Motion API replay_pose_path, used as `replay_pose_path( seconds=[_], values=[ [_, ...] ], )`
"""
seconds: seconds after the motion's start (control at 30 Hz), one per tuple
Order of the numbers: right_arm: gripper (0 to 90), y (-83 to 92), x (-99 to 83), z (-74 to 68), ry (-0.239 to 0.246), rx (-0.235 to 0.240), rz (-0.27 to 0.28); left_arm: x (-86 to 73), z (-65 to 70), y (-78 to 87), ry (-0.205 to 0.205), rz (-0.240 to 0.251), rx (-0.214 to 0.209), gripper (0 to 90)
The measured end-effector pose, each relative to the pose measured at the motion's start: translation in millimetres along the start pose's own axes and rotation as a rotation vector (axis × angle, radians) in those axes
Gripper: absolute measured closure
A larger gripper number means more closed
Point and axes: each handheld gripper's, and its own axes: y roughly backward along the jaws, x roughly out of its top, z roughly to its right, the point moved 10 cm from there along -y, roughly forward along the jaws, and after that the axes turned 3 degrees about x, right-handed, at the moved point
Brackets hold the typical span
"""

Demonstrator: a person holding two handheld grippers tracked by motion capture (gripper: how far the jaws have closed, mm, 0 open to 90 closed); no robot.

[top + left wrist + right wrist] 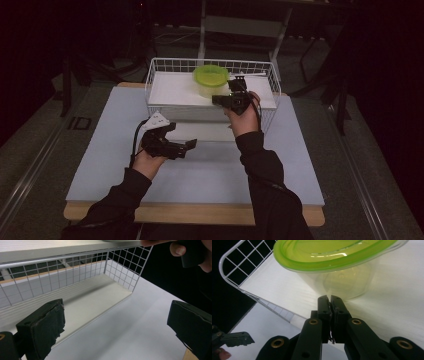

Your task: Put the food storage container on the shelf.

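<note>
Right gripper centre frame: jaws together, nothing between them, tips just short of the tub, which stands on the rack shelf, upper centre in the high view. Right forearm reaches up-frame. Left gripper left of centre, jaws wide apart, empty, level, pointing right over the table.

No text, label, brand or number can be read anywhere.

White wire rack w/ shelf, on pale blue tabletop.
</note>
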Motion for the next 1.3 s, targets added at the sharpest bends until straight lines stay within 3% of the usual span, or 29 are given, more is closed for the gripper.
replay_pose_path(
  seconds=[0.1, 0.27, 0.3, 0.33, 0.5, 0.6, 1.0, 1.3],
  values=[
    [85.0, 5.1, -1.9, -3.2, 0.01, 0.008, 0.002, 0.3, -0.1, 0.9, -0.006, 0.002, 0.005, 2.4],
    [72.9, 16.7, -9.1, -11.0, 0.035, 0.03, -0.004, 1.2, 0.9, 3.0, -0.011, -0.002, 0.005, 2.4],
    [68.1, 18.7, -12.0, -12.8, 0.048, 0.032, -0.011, 2.0, 2.3, 4.0, -0.01, 0.001, 0.001, 2.4],
    [57.9, 23.9, -17.2, -18.4, 0.066, 0.053, -0.007, 3.4, 4.7, 7.0, -0.017, 0.006, -0.006, 2.4],
    [45.0, 33.6, -25.9, -26.3, 0.101, 0.074, 0.001, 4.0, 7.7, 12.1, -0.023, 0.009, -0.009, 2.4],
    [31.2, 43.7, -37.4, -35.1, 0.171, 0.1, 0.017, 3.3, 9.9, 16.0, -0.022, 0.011, -0.015, 2.4],
    [21.8, 52.1, -78.0, -36.3, 0.237, 0.132, 0.02, -8.9, 23.8, 23.0, -0.051, 0.011, -0.057, 2.4],
    [19.8, 44.4, -118.6, -20.3, 0.255, 0.117, -0.012, -28.6, 30.3, 22.3, -0.042, -0.011, -0.096, 2.4]
  ],
)
